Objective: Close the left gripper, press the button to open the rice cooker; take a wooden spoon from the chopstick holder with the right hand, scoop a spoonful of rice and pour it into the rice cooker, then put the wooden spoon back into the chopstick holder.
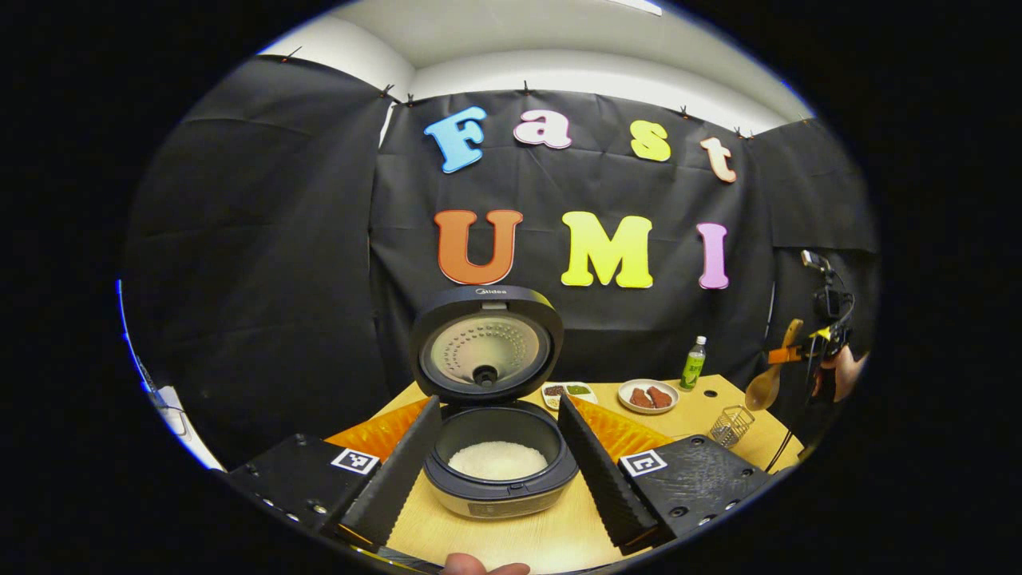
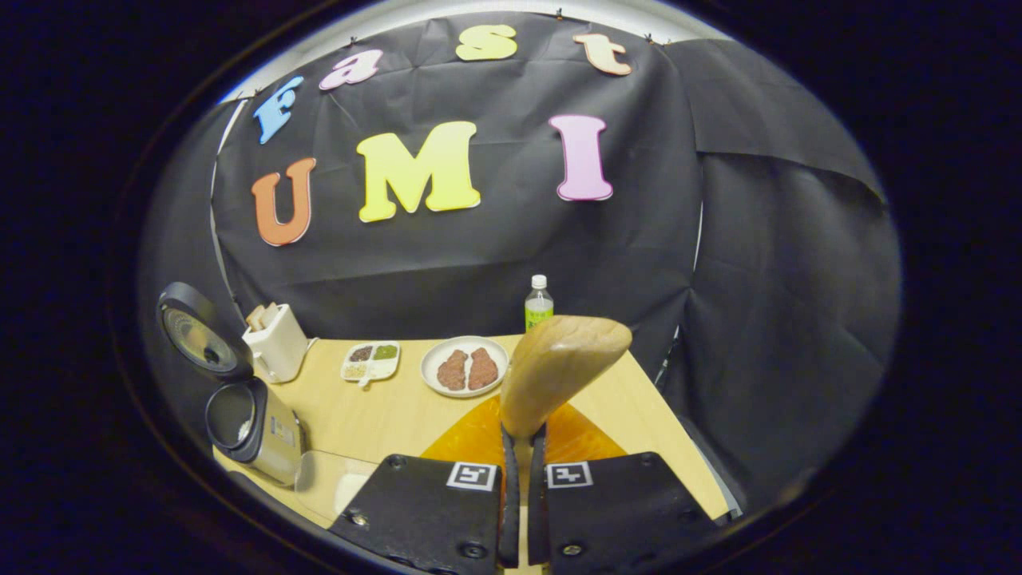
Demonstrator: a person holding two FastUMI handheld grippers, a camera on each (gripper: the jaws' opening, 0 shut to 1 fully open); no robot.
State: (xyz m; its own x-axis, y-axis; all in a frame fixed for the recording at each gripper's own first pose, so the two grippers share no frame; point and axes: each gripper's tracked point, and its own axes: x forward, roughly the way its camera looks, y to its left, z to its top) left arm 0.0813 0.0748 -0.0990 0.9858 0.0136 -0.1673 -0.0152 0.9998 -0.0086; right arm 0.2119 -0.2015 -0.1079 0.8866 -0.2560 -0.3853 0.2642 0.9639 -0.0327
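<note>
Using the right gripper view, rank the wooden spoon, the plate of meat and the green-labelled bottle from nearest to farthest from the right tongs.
1. Wooden spoon: clamped between the right tongs, rising just ahead of them.
2. Plate of meat: on the table beyond, slightly left of the spoon.
3. Bottle: farthest, standing at the table's back edge against the black cloth.

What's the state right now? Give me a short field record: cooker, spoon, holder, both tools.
rice cooker: lid up, white rice in the pot
wooden spoon: clamped by its handle, lifted above the table
chopstick holder: wire basket on the table, no spoon in it
right tool: shut on the wooden spoon
left tool: open, fingers either side of the rice cooker, not touching
table: also bears a plate and a bottle
</note>
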